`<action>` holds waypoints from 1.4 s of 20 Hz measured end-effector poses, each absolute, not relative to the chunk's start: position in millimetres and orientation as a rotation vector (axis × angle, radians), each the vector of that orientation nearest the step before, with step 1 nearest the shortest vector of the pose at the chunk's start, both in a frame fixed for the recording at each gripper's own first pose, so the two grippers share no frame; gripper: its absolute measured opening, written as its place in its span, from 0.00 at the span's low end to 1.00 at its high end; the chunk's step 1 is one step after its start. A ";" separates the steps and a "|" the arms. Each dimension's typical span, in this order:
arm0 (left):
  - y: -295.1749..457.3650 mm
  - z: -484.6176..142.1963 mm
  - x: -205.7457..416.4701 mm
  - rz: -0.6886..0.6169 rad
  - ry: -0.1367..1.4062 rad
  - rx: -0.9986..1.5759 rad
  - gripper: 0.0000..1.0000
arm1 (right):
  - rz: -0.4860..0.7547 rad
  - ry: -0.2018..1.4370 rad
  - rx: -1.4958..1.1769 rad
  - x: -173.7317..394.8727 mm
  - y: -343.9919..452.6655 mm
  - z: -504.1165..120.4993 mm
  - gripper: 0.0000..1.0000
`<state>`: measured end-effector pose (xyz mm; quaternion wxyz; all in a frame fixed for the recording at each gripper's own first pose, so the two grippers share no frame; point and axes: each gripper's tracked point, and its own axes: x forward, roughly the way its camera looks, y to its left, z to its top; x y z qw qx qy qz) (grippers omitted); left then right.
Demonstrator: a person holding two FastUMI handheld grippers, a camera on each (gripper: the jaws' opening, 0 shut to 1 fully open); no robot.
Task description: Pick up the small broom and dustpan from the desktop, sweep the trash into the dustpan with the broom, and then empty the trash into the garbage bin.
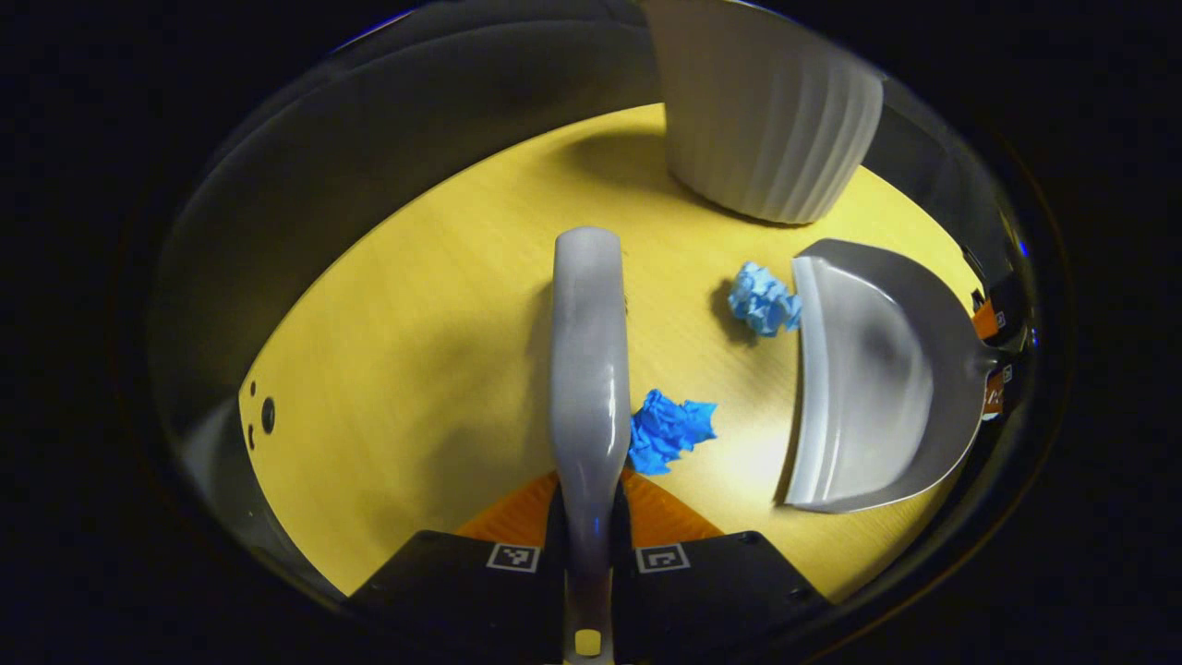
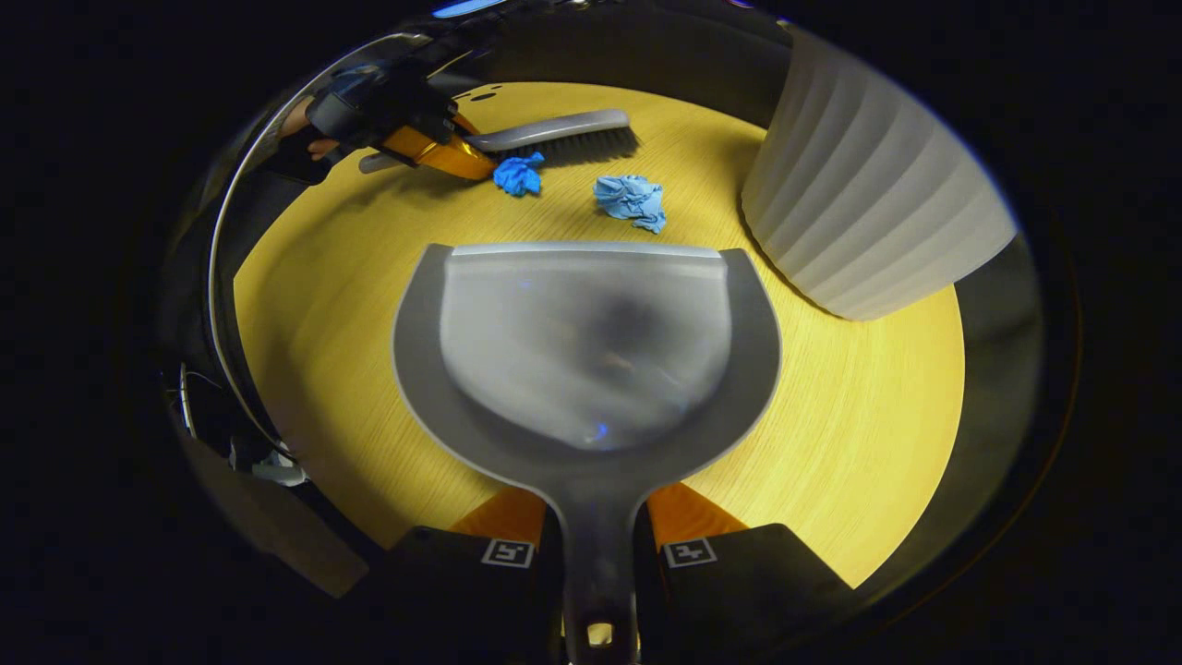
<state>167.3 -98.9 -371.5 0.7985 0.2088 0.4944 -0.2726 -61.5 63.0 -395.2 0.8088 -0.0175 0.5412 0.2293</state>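
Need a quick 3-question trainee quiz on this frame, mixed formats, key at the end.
1. True or false: the dustpan already holds a blue paper wad.
2. Multiple choice: the left tool is shut on A) the dustpan, B) the broom, C) the garbage bin.
3. Fill in: the number of blue paper wads on the desktop is ____.

Key:
1. False; the pan is empty, and both the lighter wad and the darker wad lie on the desktop.
2. B; the right tool grips the dustpan handle.
3. Two.
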 end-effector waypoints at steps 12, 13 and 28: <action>-167.7 -330.5 117.3 -0.758 1.107 0.247 0.23 | 0.496 1.108 -0.054 -60.0 62.0 -402.8 0.36; -164.2 -329.6 116.1 -0.726 1.104 0.229 0.23 | 0.490 1.080 -0.032 -59.9 62.4 -400.1 0.36; -64.6 -405.3 121.2 -0.491 1.112 0.180 0.23 | 0.222 1.062 0.132 -76.2 47.5 -309.5 0.36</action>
